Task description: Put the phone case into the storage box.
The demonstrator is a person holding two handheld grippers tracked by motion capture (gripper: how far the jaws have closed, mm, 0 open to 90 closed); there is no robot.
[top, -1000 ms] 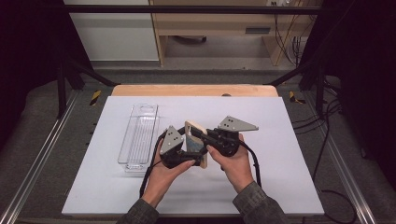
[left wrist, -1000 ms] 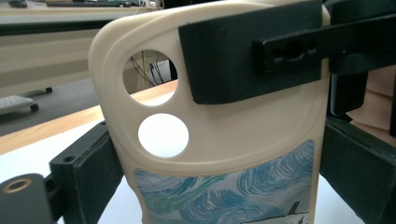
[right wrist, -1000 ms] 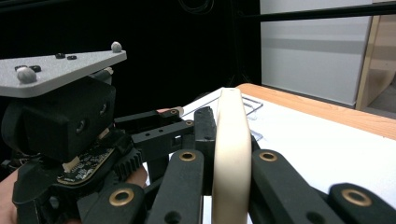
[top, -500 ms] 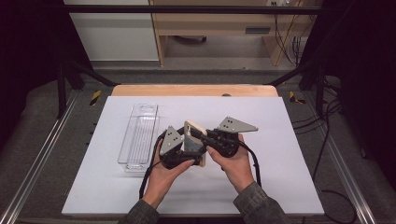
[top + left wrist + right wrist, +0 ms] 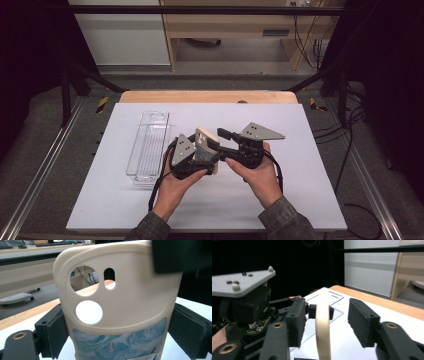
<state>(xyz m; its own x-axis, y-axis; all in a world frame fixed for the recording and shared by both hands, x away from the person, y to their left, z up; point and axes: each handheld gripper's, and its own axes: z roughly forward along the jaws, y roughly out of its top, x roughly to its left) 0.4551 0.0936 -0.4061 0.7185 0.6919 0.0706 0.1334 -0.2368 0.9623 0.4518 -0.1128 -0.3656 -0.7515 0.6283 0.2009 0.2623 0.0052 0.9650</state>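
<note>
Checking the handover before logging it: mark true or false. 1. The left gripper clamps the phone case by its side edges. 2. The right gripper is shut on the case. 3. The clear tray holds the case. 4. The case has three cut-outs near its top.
1. True: the left gripper clamps the phone case.
2. False: the right gripper has just been opening; its pads stand clear of the case between them.
3. False: the clear tray lies left of the hands, apart from the case.
4. True.

Cream phone case (image 5: 120, 297) with blue-green swirl print; black fingers (image 5: 53, 336).
</note>
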